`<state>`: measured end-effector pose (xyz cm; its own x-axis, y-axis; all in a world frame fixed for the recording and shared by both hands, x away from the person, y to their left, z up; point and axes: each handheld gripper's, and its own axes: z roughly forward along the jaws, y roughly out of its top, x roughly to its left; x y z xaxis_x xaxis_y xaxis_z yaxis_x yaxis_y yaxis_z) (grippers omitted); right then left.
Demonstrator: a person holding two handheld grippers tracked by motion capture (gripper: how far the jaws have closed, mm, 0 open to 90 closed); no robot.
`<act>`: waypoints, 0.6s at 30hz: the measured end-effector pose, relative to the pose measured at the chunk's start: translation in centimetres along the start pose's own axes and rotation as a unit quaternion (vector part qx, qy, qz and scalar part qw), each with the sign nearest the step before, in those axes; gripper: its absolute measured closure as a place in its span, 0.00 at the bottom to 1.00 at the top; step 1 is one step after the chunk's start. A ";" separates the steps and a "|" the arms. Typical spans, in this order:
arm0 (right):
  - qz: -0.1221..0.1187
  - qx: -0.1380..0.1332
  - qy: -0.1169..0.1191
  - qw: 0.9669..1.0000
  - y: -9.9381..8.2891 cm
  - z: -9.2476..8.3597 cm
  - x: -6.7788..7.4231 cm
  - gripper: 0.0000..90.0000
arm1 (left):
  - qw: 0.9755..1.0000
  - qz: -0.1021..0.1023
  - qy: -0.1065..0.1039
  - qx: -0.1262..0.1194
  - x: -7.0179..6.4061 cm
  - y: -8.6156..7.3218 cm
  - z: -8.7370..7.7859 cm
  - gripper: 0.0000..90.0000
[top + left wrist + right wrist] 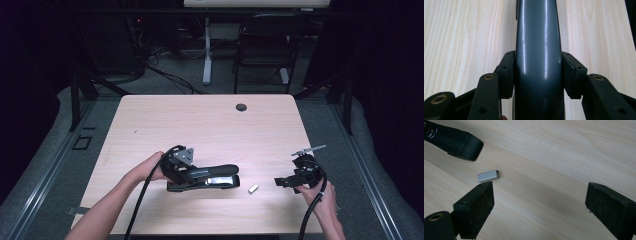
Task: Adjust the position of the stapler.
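Two grippers are what we hold at the near edge of the table (150,120), one in each hand. On our left, the left gripper (196,172) is clenched on the dark grey upper arm of a stapler (212,176): in the left gripper view we see both pads (507,72) pressing against the sides of this shiny arm (537,60), which runs straight away from the camera. The stapler lies in the near middle of the table, its arm lifted a little above its black base (the tray inside shows bright metal).

On our right, the right gripper (281,182) is released, its jaws standing wide apart with bare wood between them. It points toward the stapler. Just beyond its left pad (477,206) lies a small strip of staples (488,175), flat on the wood and not touching the pad. In the high view this strip (253,188) rests between the stapler's front end and the right gripper.

Farther away, the table has a small round cable hole (241,107) near its far edge.
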<state>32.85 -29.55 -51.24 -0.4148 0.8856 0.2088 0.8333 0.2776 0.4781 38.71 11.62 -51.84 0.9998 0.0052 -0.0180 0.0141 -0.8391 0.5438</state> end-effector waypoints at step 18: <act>-0.007 -0.005 -0.004 1.000 0.1 -0.1 0.2 0.10 | 1.000 -0.003 0.001 -0.005 -0.1 -0.2 0.0 0.57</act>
<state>32.84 -29.38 -51.08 -0.4238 0.8846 0.1944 0.8236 0.2870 0.4892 38.62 11.76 -51.91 0.9997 0.0114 -0.0196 0.0203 -0.8334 0.5522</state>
